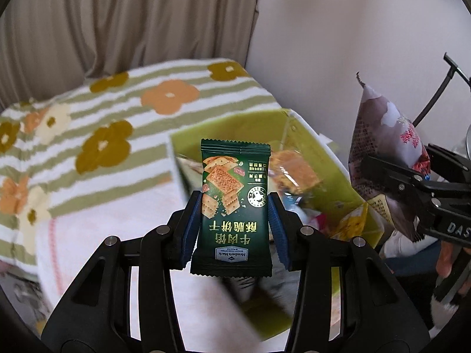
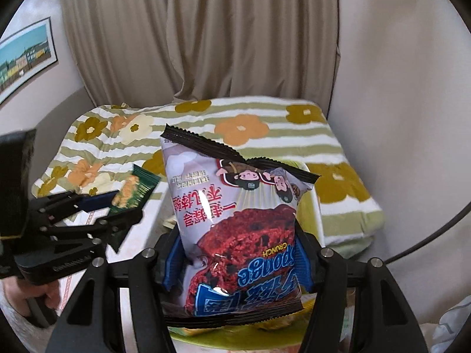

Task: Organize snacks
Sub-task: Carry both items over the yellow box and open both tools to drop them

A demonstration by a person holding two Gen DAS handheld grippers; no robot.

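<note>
Left hand-held gripper clamps green cracker packet; right hand-held gripper clamps sponge-cake bag.

Green biscuit packet, upside down in left wrist view: "Member's Mark" in a pale badge near its lower seal, large gold Chinese characters "牛肉馅 酥脆饼干" above that; smaller print by a round white seal too fine to read.

Grey-and-red snack bag, upside down in right wrist view: "CRUNCH" in yellow, "Sponge" in blue outlined letters, red Chinese characters, partly legible.

Right gripper body in left wrist view: white letters "DAS", cut off by the frame edge.
</note>
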